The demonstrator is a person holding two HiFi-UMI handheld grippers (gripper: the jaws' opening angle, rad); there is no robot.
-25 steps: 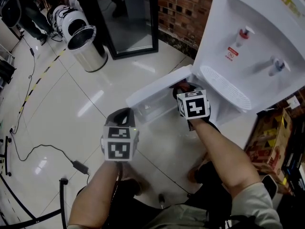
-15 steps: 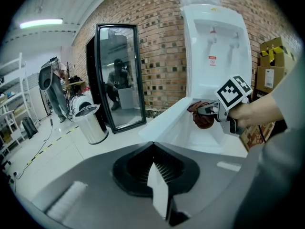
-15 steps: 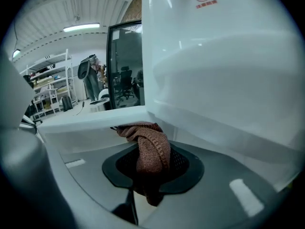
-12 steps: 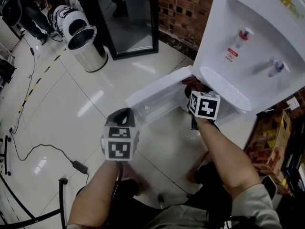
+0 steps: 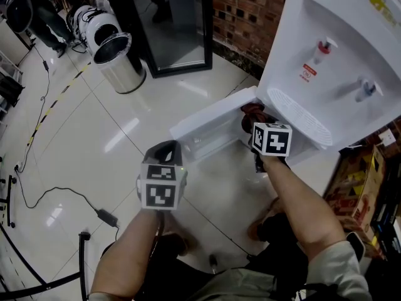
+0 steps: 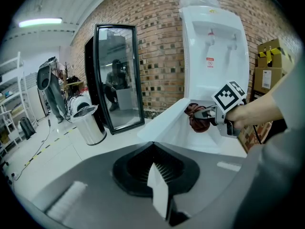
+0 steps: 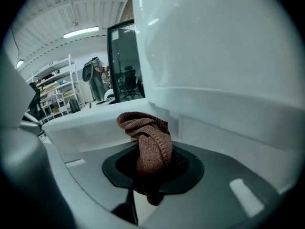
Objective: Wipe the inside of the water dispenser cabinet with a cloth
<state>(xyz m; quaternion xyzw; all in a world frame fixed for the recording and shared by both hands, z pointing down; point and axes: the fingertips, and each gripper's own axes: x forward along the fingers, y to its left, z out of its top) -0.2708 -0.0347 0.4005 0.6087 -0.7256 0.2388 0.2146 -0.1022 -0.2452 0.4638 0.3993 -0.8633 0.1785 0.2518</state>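
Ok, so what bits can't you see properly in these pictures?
Cabinet inside: head view, hidden under the water dispenser front and the right gripper; the right gripper view shows only pale walls close up.
Whether the cloth touches a wall: no view shows it.
Red label: head view, too small to read.
Dispenser's top: head view, cut off by the edge.

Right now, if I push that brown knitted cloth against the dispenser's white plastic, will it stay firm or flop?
Likely floppy: the cloth bunches and droops from the right gripper. Probably light, since one pinch carries it. Its coarse knit should drag rather than slide on the smooth white plastic.
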